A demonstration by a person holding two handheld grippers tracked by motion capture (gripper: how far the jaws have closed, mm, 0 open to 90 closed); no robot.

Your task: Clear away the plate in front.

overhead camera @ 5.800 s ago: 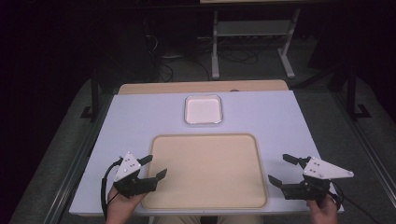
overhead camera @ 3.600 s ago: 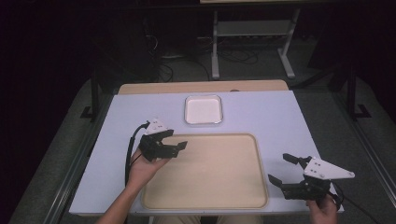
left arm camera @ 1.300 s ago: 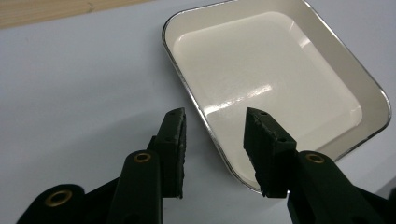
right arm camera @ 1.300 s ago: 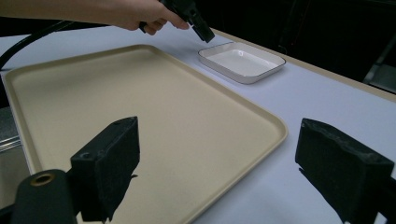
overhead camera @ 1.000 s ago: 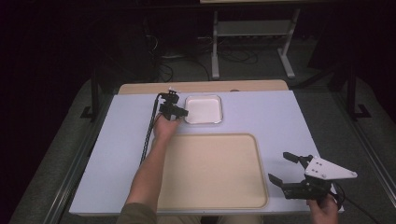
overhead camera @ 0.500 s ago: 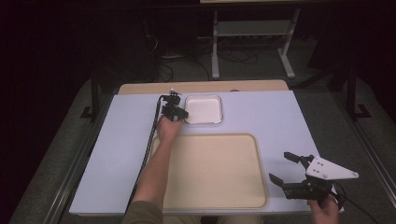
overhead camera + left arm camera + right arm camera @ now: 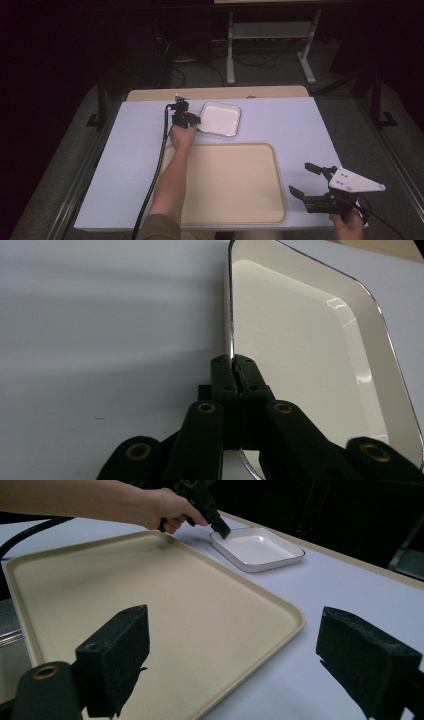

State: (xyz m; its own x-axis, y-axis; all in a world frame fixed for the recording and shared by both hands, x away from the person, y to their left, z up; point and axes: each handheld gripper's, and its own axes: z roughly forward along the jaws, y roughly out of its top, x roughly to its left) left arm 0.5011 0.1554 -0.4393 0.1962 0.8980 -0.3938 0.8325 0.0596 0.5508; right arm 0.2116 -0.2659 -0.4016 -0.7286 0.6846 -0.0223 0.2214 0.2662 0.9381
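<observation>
Pinching the white dish (image 7: 310,345) rim, the left tool (image 7: 234,371) has just been closed. The right tool (image 7: 306,182) is held spread at 5 o'clock of the beige tray (image 7: 235,185).

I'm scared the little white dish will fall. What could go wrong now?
The left hand-held gripper pinches only the thin rim of the white dish, so the dish might slip out or tip when lifted. It could also bump the edge of the tan tray lying right beside it.
</observation>
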